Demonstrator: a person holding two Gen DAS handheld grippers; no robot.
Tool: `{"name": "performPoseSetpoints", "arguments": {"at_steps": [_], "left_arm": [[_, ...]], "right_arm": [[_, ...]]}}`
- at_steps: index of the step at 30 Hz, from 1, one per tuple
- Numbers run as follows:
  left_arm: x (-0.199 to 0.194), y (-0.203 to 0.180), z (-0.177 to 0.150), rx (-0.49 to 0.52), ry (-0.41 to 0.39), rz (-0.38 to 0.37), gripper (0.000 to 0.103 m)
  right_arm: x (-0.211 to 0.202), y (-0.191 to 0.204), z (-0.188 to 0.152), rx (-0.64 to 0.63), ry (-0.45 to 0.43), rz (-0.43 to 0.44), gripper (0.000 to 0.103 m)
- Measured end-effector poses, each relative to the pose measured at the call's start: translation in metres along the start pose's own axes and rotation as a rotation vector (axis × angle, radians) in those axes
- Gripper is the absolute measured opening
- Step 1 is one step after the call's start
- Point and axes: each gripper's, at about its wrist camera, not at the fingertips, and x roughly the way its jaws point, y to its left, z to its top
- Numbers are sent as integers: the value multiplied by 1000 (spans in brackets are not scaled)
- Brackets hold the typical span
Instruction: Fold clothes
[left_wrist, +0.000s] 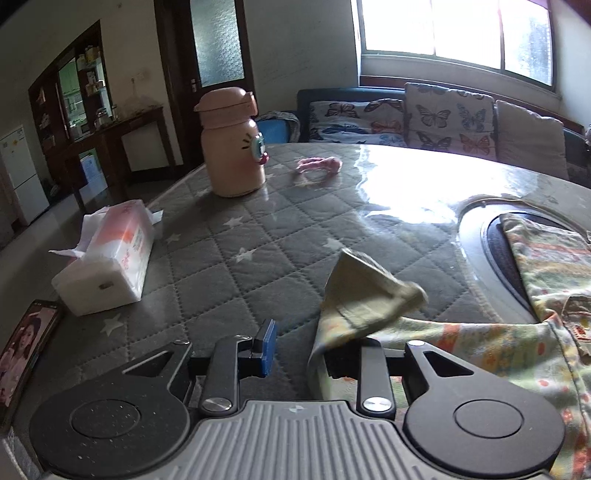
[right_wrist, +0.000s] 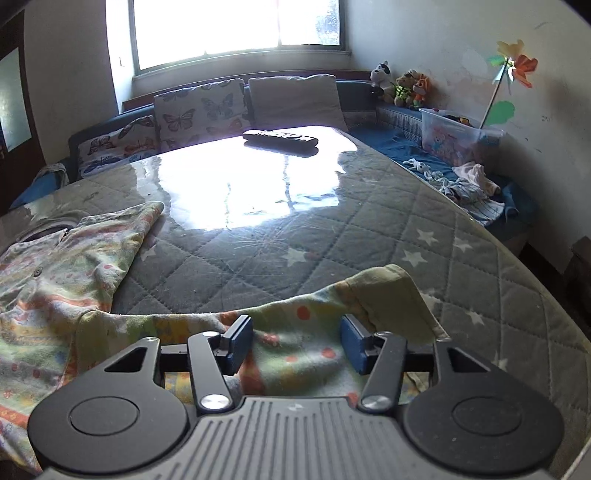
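Observation:
A small patterned child's garment (left_wrist: 498, 343), pale green with orange dots and stripes, lies on the grey quilted table (left_wrist: 229, 266). My left gripper (left_wrist: 299, 347) is open; a garment cuff (left_wrist: 365, 291) is draped over its right finger, hiding that pad, and the left blue pad (left_wrist: 269, 345) is bare. In the right wrist view the garment (right_wrist: 55, 288) spreads to the left. My right gripper (right_wrist: 295, 345) is open over the other sleeve (right_wrist: 303, 332), whose cuff (right_wrist: 395, 299) lies folded by the right pad (right_wrist: 352, 343).
A pink bottle (left_wrist: 232, 147), a tissue pack (left_wrist: 107, 254), a pink hair tie (left_wrist: 319, 165) and a phone (left_wrist: 26, 350) lie on the table's left part. A remote (right_wrist: 280, 139) lies at the far side. A sofa with butterfly cushions (right_wrist: 199, 110) stands behind.

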Motion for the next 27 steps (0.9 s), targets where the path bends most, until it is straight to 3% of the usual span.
{"name": "performPoseSetpoints", "arguments": {"at_steps": [7, 13, 18, 23, 27], "left_arm": [[5, 17, 0, -23, 17, 90, 45], [-7, 3, 14, 2, -35, 53, 61], [-9, -41, 24, 70, -50, -76, 65], [-1, -94, 36, 149, -54, -237, 57], [15, -131, 47, 210, -38, -296, 56]], "right_arm": [[5, 7, 5, -24, 6, 0, 64], [5, 20, 14, -45, 25, 48, 64], [14, 53, 30, -98, 30, 149, 64], [23, 86, 46, -150, 35, 250, 58], [40, 111, 56, -202, 49, 291, 54]]}}
